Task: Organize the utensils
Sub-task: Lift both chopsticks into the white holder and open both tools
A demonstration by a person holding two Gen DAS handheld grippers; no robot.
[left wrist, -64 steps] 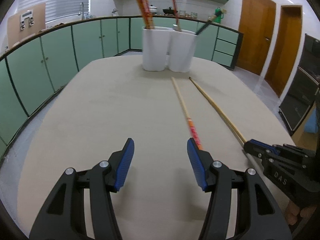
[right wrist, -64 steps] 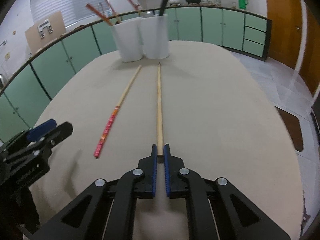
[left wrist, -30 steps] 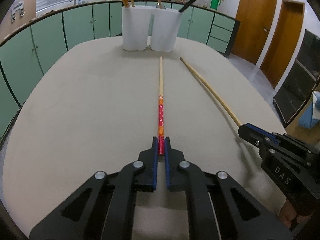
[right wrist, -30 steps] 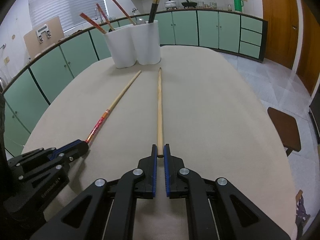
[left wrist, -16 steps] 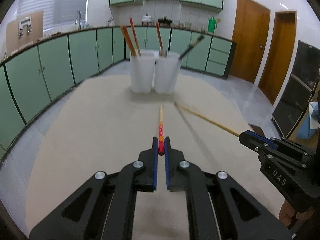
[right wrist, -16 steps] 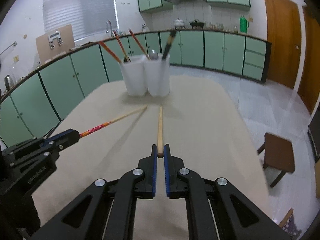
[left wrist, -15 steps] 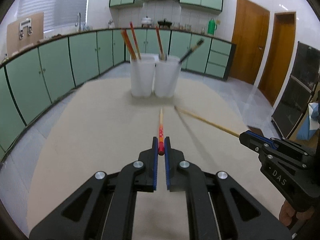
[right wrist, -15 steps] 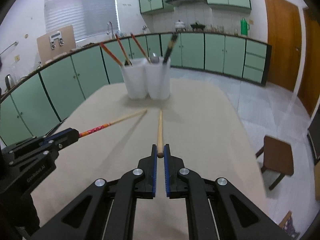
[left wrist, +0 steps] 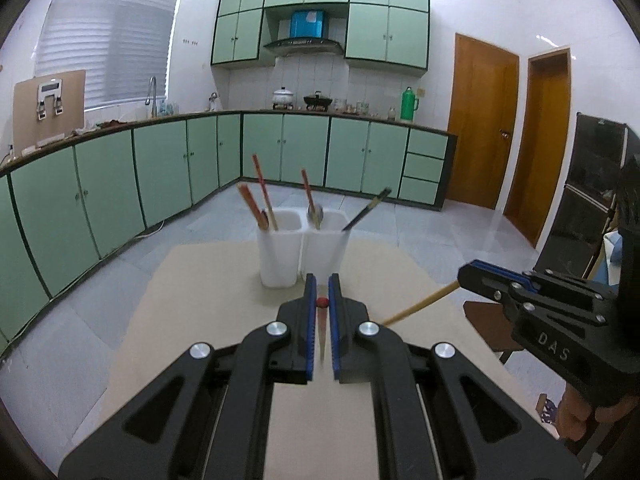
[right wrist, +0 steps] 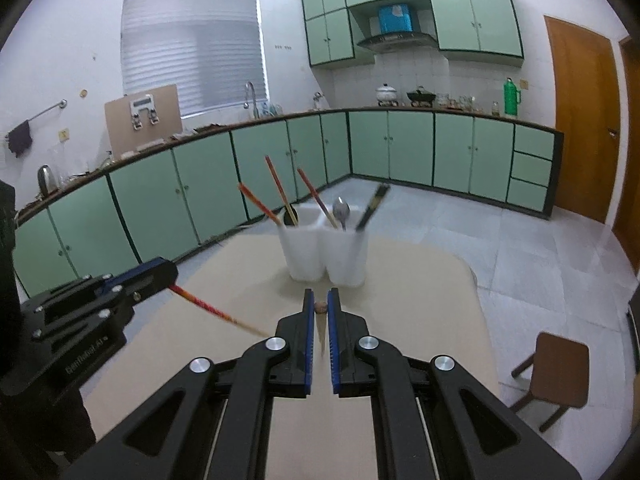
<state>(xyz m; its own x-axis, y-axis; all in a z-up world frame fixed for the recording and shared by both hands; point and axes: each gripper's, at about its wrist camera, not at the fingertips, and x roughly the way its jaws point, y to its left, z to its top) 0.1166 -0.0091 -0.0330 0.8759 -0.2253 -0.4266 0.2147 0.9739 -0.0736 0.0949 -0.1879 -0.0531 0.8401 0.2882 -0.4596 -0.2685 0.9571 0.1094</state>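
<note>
- Left gripper [left wrist: 322, 292] jaws clamped on the red chopstick [left wrist: 322, 302], end-on between them, pointing forward-down.
- Right gripper [right wrist: 320, 300] jaws clamped on the plain chopstick [right wrist: 320, 307], likewise, above the tabletop [right wrist: 420, 300].

Kitchen around me: mint-green base cabinets [right wrist: 412, 148] along an L-shaped counter, matching wall cabinets [left wrist: 384, 32], white walls, blinds [right wrist: 192, 48] down over the window, grey tile floor [right wrist: 532, 240], two wooden doors [left wrist: 482, 120], brown stool [right wrist: 558, 376] beside the bench.
</note>
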